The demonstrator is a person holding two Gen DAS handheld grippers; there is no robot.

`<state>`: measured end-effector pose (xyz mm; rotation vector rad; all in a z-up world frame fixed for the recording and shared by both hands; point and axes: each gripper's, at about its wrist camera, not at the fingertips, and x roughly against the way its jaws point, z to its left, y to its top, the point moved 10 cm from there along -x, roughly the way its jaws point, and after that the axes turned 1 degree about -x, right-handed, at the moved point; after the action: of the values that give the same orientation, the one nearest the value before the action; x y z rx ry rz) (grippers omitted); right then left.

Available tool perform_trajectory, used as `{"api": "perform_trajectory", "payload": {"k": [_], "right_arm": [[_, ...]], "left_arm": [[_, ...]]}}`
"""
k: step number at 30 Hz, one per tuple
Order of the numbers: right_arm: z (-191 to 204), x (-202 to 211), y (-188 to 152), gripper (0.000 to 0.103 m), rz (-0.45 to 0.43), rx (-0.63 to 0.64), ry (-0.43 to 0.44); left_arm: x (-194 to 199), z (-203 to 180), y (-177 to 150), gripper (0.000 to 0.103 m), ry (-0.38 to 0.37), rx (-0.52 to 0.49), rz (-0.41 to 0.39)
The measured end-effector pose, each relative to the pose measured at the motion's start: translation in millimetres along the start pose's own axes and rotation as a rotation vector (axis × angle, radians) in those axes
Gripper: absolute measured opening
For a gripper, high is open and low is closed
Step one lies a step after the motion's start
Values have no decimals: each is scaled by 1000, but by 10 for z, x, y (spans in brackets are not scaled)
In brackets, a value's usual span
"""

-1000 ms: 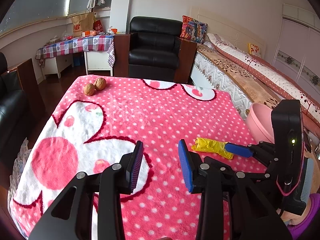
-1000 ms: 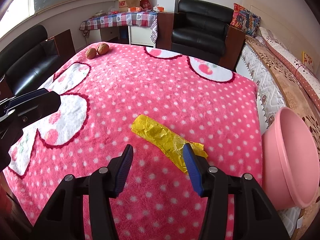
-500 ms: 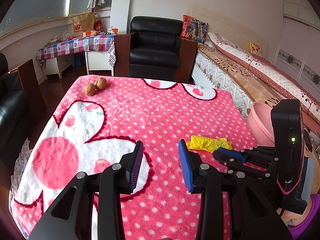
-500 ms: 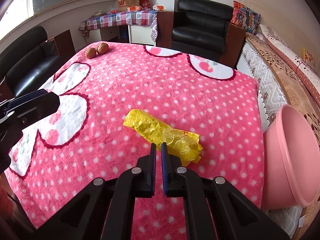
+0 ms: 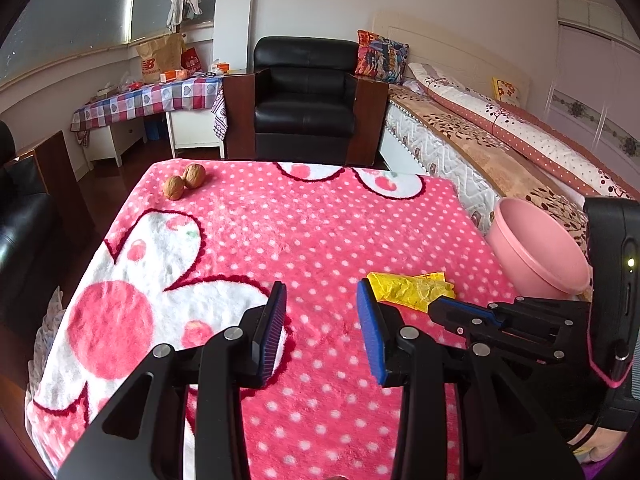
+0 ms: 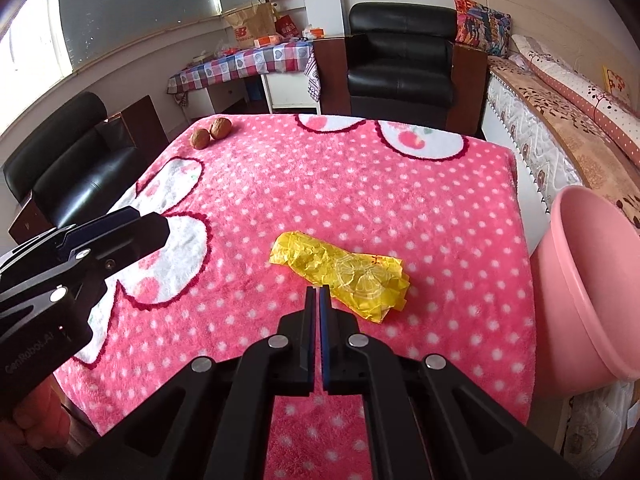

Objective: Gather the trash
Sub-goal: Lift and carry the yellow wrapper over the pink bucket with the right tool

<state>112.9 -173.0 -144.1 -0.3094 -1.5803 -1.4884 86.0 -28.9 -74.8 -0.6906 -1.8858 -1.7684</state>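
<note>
Yellow is what I'm watching: a crumpled yellow wrapper (image 6: 340, 270) lying on the pink polka-dot blanket (image 6: 360, 184), and I'll place everything else off it. My right gripper (image 6: 319, 294) sits at the wrapper's near edge with its jaws pressed almost together, only a thin slit between the blue pads; from the right wrist camera the tips seem to meet the wrapper's rim, but I can't tell whether any plastic is actually pinched, so I'm calling it clenched with nothing clearly caught. From the left wrist camera that same gripper (image 5: 438, 304) comes in from the wrapper's right, its nose at the yellow edge (image 5: 408, 288). My left gripper (image 5: 322, 312) is on the wrapper's left, jaws spread wide and released, nothing between them, hovering over the blanket's white flower patch. A pink plastic basin (image 6: 592, 280) stands just off the blanket's edge, to the right of the wrapper, near it but not touching. Two walnuts (image 6: 210, 133) sit side by side well apart from the wrapper, up at the blanket's far left corner. Beyond the wrapper, past the blanket's far edge, stands a black armchair (image 6: 400, 68).
</note>
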Motion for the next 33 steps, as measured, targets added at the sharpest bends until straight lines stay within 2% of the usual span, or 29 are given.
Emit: {"api": "perform_trajectory", "payload": {"k": [4, 6, 8, 10, 14, 21, 24, 26, 27, 28, 33], "right_arm": [[-16, 23, 6, 3, -3, 11, 2], [-20, 9, 22, 14, -3, 23, -7], [-21, -10, 45, 39, -2, 48, -24], [-2, -29, 79, 45, -9, 83, -47], [32, -123, 134, 51, 1, 144, -85], [-2, -398, 141, 51, 60, 201, -137], [-72, -488, 133, 50, 80, 186, -145], [-121, -503, 139, 32, 81, 156, -137], [-141, -487, 153, 31, 74, 131, -118], [-152, -467, 162, 22, 66, 112, -101], [-194, -296, 201, 20, 32, 21, -43]], "left_arm": [[8, -57, 11, 37, 1, -11, -1], [10, -76, 9, 37, 2, -16, -1], [13, -85, 9, 37, 3, -18, -2], [13, -85, 8, 37, 3, -18, -2], [17, -82, 8, 37, 5, -16, 0], [15, -52, -1, 37, 8, -7, 6], [6, -30, -2, 37, 8, -3, 7], [-6, -23, -3, 37, 8, -1, 10], [-10, -15, -4, 37, 8, 1, 11], [-18, -7, -5, 37, 7, 3, 13], [-46, -6, -4, 37, -8, 13, 19]]}}
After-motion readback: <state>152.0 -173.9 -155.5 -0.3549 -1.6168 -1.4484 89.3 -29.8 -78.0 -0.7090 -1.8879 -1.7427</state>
